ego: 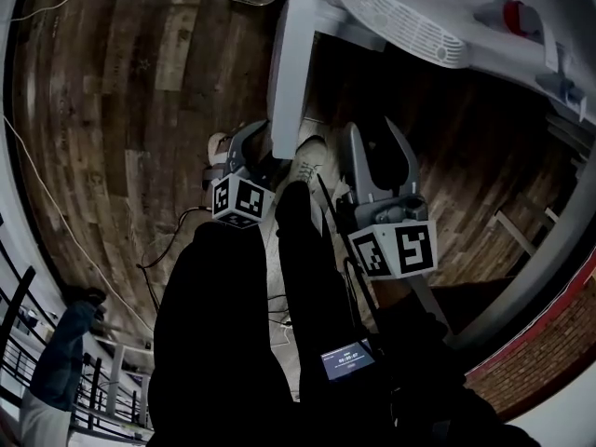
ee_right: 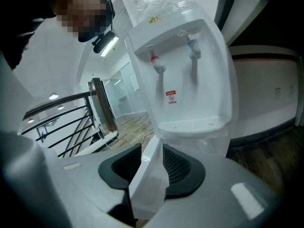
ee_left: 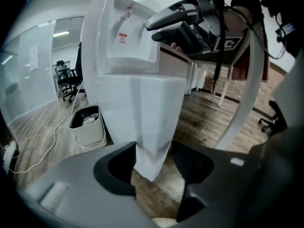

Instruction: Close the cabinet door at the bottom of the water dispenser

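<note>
Cabinet door [ego: 289,73] at the base of the water dispenser [ego: 419,17] is not shut: the white panel is swung out from the body over the wood floor [ego: 121,110], free edge toward the person's shoes [ego: 307,156]. Left gripper [ee_left: 153,167]: fingers [ee_left: 116,167] set moderately apart, the door's lower corner lines up in the gap, no pad on it, nothing gripped. Right gripper [ee_right: 152,167]: fingers [ee_right: 180,167] wide, the door's edge sits in the gap with mesh pad showing on both sides of it, no visible contact. In the head view both grippers hang low over the person's black-clad legs [ego: 223,324], one to each side of the door's free edge, both pointing at the dispenser. Drip tray [ee_right: 190,125] and the red tap [ee_right: 156,63] and blue tap [ee_right: 192,44] sit above the door. White bin [ee_left: 88,125] stands on the floor just beside the dispenser, a cable [ee_left: 52,141] trailing near it.
</note>
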{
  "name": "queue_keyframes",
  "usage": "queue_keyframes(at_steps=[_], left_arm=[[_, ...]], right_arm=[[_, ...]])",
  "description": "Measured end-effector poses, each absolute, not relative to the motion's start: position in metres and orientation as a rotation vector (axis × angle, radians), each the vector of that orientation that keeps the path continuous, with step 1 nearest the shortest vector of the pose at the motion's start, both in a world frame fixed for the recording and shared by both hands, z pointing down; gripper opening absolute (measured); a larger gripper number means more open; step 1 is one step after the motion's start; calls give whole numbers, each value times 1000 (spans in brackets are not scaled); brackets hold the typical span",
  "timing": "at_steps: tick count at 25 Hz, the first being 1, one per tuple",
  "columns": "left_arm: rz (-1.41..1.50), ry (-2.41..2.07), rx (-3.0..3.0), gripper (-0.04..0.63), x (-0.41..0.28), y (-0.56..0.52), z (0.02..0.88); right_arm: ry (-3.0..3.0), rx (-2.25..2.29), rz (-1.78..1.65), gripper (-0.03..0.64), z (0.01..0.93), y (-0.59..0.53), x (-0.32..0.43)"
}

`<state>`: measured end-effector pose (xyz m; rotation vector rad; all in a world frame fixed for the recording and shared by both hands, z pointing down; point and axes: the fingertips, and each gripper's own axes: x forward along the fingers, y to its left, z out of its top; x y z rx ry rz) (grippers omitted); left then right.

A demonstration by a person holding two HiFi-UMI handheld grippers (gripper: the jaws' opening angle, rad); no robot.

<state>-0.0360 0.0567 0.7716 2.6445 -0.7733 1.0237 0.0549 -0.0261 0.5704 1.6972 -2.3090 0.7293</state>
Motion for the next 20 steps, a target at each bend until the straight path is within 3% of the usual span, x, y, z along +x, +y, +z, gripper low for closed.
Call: queue_keyframes(at_steps=[20], left_arm=[[929,-535,2776,172,115,36,733]], right_arm=[[-2054,2141,580,132,525,6,186]])
